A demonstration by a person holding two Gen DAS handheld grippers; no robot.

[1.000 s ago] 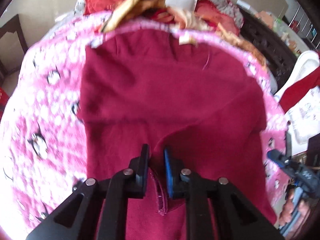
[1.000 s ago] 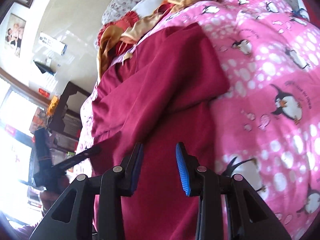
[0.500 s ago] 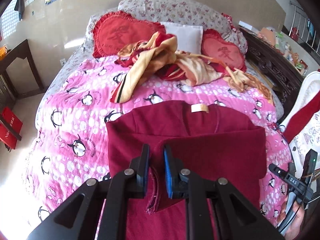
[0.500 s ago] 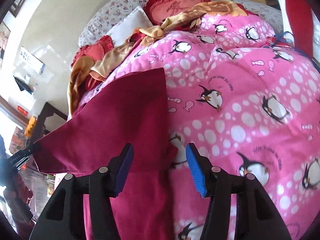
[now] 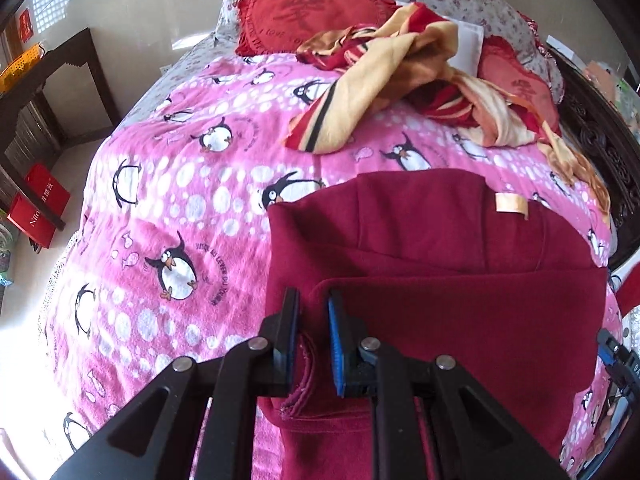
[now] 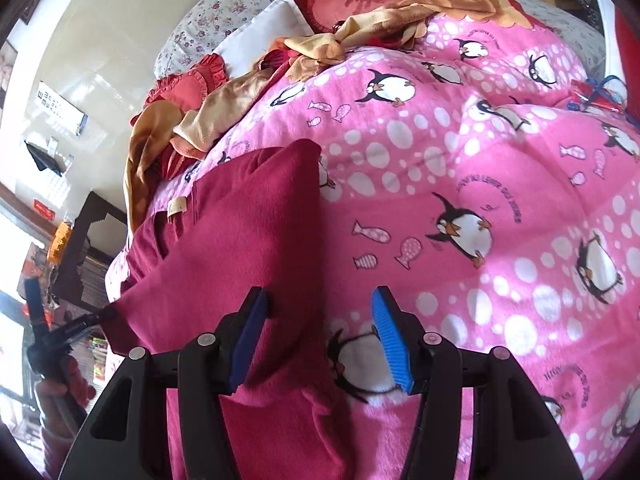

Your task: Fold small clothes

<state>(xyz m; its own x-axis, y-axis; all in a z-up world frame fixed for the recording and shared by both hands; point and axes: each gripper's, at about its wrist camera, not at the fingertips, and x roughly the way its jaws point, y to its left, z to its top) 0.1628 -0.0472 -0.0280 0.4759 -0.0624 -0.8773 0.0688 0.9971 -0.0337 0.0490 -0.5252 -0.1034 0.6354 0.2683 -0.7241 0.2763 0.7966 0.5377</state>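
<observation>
Left wrist view: left gripper clenched on the maroon garment's folded edge over the penguin blanket, right gripper released; next, lay the fold flat.

Open pink penguin blanket lay bare to the left of the dark red garment; a gripper could pass there unhindered. Right wrist view: the blanket was likewise free to the garment's right, up to a small ribboned packet near the far edge. Toward the head of the bed, passage was blocked by a heap of yellow-and-red cloth against red cushions. A dark carved bed frame bounded the right side. Dark furniture stood off the left edge, probably a side table.
</observation>
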